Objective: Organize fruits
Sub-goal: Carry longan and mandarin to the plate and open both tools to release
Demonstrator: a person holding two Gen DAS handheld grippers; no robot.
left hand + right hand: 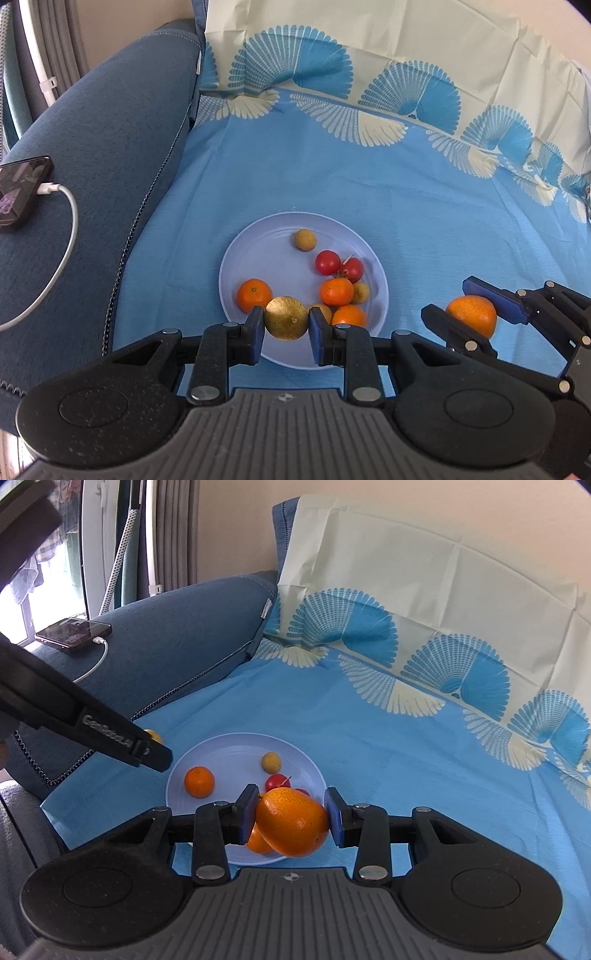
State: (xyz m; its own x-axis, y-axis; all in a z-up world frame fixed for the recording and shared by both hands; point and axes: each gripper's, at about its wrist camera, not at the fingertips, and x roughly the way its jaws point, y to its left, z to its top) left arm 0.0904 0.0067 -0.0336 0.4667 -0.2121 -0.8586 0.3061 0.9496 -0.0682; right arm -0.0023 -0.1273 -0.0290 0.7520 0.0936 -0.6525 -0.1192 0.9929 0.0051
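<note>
1. Your left gripper (287,324) pinches a golden-brown round fruit (286,318) between its blue pads, one pad pressed on each side, at the near rim of the pale plate (258,243).
2. Your right gripper (291,819) clamps a large orange (291,823) the same way; in the left wrist view that orange (472,314) sits to the right of the plate, over the blue cloth (332,177).
3. On the plate lie a mandarin (254,294) at the left, two red tomatoes (327,262) touching each other, a second mandarin (336,291) just below them, a third (349,315) near the rim, and a small tan fruit (305,239) apart toward the far side.
4. More small tan fruits peek out beside the mandarins; how many, you cannot tell.
5. On the dark blue sofa arm (110,147) to the left rests a phone (20,190) with a white cable (62,236) plugged in.
6. A patterned cloth with blue fans (406,590) drapes the backrest.
</note>
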